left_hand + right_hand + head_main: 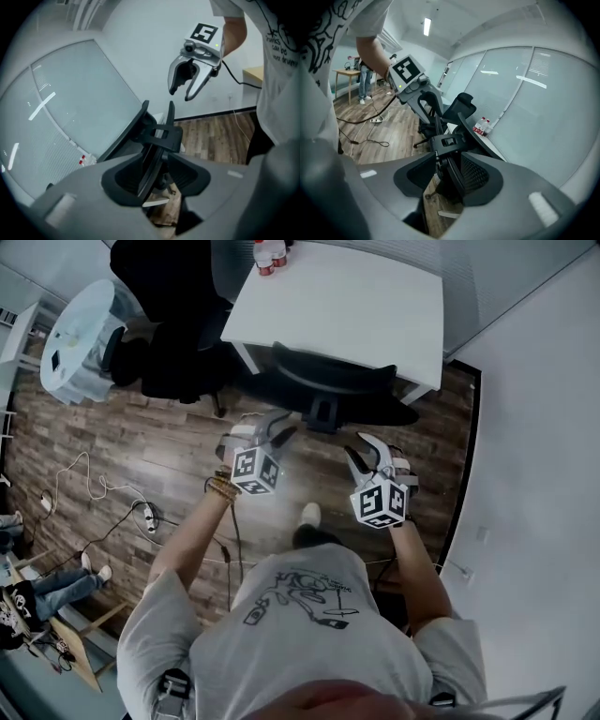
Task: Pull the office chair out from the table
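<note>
The black office chair (328, 381) stands tucked under the white table (375, 306), its backrest facing me. Both grippers hang over the wood floor just short of that backrest and touch nothing. My left gripper (267, 432) is open, close to the backrest's left part. My right gripper (366, 454) is open too, a little further back on the right. In the left gripper view the chair's back (152, 136) shows edge-on beyond the open left gripper (157, 180), with the right gripper (179, 93) above it. In the right gripper view the backrest (450, 140) lies ahead of the open right gripper (447, 180).
A second black chair (159, 352) and a round white table (80, 334) stand at the far left. Bottles (270, 254) sit on the table's far corner. Cables and a power strip (150, 517) lie on the floor at left. A white wall (525, 474) runs along the right.
</note>
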`<state>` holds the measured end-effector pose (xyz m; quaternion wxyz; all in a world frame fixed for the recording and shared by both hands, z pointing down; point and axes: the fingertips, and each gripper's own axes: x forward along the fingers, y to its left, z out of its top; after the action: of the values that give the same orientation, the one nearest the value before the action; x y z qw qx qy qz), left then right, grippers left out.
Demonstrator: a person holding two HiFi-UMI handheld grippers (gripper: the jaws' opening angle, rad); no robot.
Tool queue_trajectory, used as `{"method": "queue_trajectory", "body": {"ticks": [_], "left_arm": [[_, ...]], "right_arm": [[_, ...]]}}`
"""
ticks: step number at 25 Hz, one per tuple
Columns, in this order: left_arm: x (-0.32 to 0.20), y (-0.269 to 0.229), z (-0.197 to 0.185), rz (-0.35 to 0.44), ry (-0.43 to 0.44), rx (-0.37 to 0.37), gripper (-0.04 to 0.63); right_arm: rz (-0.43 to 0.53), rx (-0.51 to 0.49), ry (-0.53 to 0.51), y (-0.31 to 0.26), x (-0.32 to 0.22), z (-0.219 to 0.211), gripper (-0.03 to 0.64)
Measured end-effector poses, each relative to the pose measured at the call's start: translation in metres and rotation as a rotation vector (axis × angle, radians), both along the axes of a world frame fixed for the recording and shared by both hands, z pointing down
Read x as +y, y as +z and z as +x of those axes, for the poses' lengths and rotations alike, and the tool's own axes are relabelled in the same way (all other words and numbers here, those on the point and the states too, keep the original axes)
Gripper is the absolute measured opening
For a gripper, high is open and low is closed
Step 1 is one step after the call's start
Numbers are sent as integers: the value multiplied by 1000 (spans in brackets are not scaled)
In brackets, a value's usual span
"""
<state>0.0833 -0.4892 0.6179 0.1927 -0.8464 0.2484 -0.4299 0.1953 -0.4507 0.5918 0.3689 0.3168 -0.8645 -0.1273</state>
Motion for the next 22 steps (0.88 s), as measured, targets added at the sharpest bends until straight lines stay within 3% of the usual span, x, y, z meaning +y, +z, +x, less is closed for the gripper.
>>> {"method": "queue_trajectory", "body": {"ticks": [11, 15, 22], "left_arm": [[-49, 75, 2, -15, 95, -298, 213], [-51, 83, 6, -30, 129, -352, 124], [-48, 86, 4, -23, 122, -371, 110]], "right_arm": [[-47, 322, -41, 89, -70, 23, 227], [-75, 351, -52, 104, -74, 25, 138], [-65, 382, -56, 108, -70, 24, 123]]}}
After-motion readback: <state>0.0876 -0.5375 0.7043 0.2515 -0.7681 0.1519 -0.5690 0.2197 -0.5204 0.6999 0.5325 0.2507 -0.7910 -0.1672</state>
